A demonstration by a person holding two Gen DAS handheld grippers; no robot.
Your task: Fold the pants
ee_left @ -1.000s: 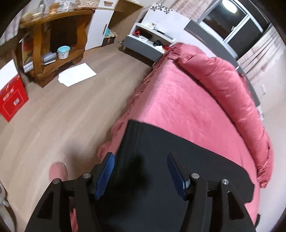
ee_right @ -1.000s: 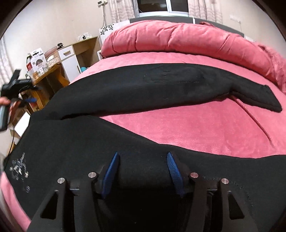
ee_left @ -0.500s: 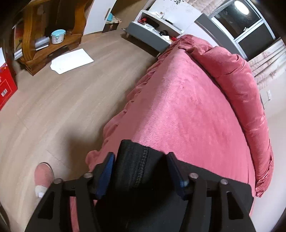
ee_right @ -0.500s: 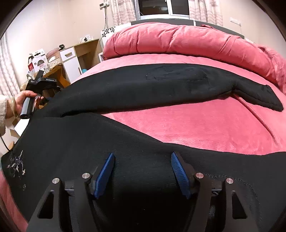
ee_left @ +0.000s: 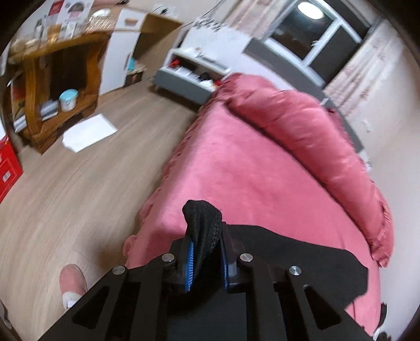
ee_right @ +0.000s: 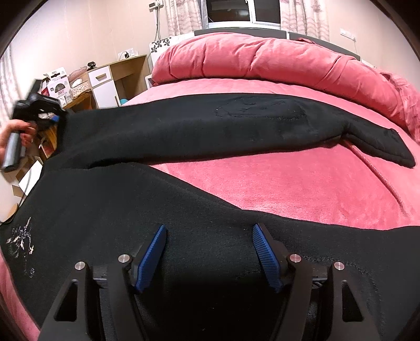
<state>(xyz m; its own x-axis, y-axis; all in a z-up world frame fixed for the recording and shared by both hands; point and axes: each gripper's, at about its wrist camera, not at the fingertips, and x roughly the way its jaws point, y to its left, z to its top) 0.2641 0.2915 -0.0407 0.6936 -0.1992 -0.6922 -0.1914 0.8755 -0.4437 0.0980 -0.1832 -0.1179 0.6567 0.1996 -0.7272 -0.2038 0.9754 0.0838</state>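
Left claw (ee_left: 206,259) closing on black pants (ee_left: 203,220) over pink bed (ee_left: 249,170).

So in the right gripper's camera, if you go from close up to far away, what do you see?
right gripper → near pant leg → bare pink bedspread → far pant leg → rolled pink duvet → window

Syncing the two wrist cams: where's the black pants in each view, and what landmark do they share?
Left wrist: black pants at bottom centre, a fold bunched between the closing left gripper pads.
Right wrist: pants spread across the middle and bottom.
Shared landmark: rolled pink duvet.
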